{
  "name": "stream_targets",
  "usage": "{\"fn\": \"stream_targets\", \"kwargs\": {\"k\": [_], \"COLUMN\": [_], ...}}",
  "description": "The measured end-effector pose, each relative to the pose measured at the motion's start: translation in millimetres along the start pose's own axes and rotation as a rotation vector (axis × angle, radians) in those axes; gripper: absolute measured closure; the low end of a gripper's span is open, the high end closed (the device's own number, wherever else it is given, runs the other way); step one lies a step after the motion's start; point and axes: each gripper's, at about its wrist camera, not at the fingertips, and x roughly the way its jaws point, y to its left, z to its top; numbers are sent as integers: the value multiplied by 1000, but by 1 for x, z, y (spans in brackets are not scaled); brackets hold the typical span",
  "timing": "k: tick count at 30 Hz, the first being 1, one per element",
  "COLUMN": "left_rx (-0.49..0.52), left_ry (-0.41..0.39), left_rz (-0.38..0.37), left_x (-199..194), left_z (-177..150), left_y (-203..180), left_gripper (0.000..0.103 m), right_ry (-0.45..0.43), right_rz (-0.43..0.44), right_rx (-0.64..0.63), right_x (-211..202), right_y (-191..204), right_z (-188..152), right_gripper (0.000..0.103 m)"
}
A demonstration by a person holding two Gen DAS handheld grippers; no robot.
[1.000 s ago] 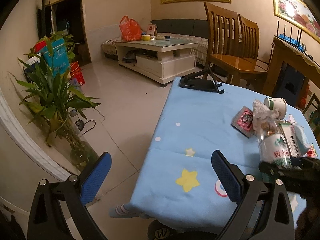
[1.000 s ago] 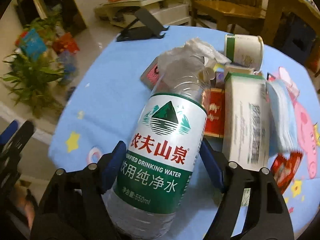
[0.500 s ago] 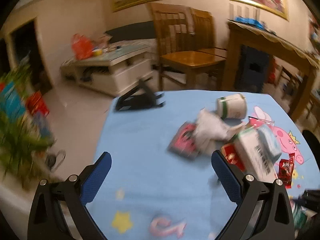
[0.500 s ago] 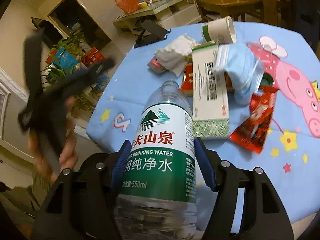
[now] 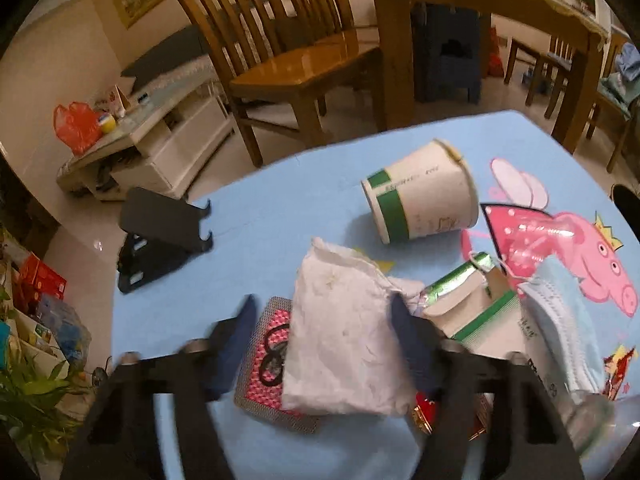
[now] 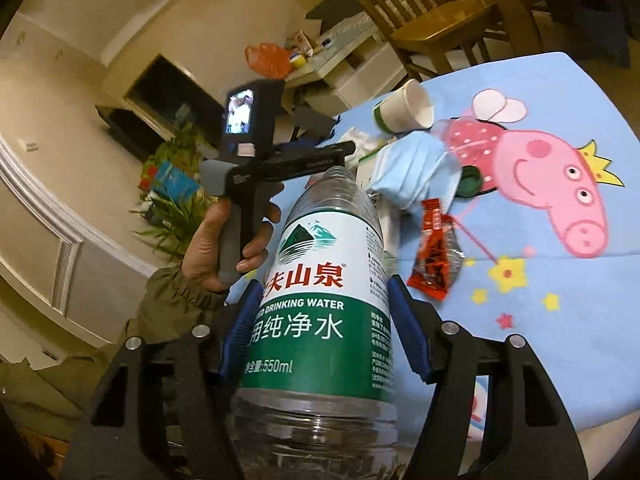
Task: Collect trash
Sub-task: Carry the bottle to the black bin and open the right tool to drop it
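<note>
My right gripper (image 6: 322,304) is shut on a clear water bottle (image 6: 320,300) with a green and white label, held above the near edge of the blue tablecloth (image 6: 560,280). My left gripper (image 5: 320,316) straddles a crumpled white tissue (image 5: 340,340); its blue pads sit at the tissue's two sides and look blurred, so I cannot tell if they grip it. The tissue lies on a pink patterned packet (image 5: 268,364). Beside it are a tipped paper cup (image 5: 420,196), a green and white carton (image 5: 468,304), a blue face mask (image 5: 560,328) and a red wrapper (image 6: 434,256).
A black phone stand (image 5: 160,236) sits at the table's far left. Wooden chairs (image 5: 288,60) and a wooden table (image 5: 480,8) stand behind. A green bottle cap (image 6: 472,182) lies by the mask. Plants (image 5: 28,392) stand on the floor at left.
My left gripper swung right and down over the trash pile and its jaws narrowed around the tissue. My right gripper lifted the bottle back toward the table's near edge.
</note>
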Motion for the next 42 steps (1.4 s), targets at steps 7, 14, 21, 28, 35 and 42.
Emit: {"fn": "stream_targets", "kwargs": {"k": [7, 14, 21, 28, 35, 42], "left_rx": [-70, -220, -206, -82, 136, 268], "left_ry": [64, -24, -96, -218, -279, -186], "left_rz": [-10, -85, -140, -250, -373, -474], "left_x": [11, -35, -76, -142, -182, -151], "left_z": [-10, -8, 5, 40, 63, 77], "left_y": [19, 52, 25, -60, -193, -324], "left_gripper": [101, 102, 102, 102, 102, 102], "right_ry": [-37, -154, -329, -529, -452, -489], "right_rz": [35, 19, -125, -517, -604, -680], "right_rx": [-17, -2, 125, 303, 462, 543], "right_x": [-21, -66, -132, -209, -210, -226], "right_y": [1, -7, -71, -167, -239, -265], "right_z": [-14, -14, -4, 6, -11, -15], "right_gripper": [40, 40, 40, 40, 40, 5]}}
